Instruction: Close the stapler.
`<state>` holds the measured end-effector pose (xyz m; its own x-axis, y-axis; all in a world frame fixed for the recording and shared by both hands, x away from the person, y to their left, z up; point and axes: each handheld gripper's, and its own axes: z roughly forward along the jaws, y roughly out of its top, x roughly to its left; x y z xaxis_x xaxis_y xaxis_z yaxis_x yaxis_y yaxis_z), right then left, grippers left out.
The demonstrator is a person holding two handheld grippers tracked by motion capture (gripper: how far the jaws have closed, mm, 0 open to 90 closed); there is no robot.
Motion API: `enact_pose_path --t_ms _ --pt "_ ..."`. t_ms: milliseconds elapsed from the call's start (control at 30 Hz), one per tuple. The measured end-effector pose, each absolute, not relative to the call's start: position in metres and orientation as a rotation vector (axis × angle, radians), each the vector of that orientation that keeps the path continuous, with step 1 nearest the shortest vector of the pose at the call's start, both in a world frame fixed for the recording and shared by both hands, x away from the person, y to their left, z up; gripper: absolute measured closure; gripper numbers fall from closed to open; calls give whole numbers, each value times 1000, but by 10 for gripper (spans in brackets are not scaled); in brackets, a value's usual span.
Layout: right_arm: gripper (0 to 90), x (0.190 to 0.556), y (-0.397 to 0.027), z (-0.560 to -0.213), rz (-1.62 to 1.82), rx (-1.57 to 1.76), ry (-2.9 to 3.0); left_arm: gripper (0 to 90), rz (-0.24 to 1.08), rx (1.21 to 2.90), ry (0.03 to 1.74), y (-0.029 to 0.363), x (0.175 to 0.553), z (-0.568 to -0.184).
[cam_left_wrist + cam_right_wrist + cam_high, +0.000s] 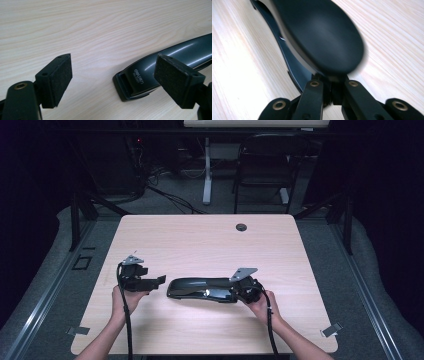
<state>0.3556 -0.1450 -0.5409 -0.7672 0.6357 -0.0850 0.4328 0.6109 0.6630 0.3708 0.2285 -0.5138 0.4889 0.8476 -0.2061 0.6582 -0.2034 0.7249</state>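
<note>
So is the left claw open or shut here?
Open. In the left gripper view the left claw has its two padded jaws spread wide, bare table between them, and the black stapler lies ahead, untouched.

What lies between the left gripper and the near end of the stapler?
Nothing: bare table separates the open left gripper from the stapler, as the left gripper view and high view show.

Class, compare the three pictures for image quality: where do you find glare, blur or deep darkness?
High view: the room around the table is very dark, and the black stapler shows bright glints. Left gripper view: sharp, with streaks of glare along the stapler's glossy top. Right gripper view: the stapler's rounded end is close and soft-edged with blur, and the wood at the left looks washed out.
</note>
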Motion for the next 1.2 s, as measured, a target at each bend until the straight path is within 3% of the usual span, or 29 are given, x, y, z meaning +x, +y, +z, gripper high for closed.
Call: enact_pose_path --t_ms 433,1200 --pt "900 363 -173 -511 963 1000 2422 25 282 1941 1323 250 379 -522" --pt "900 346 -146 -480 1044 856 2471 0 266 1945 1300 251 381 -524"
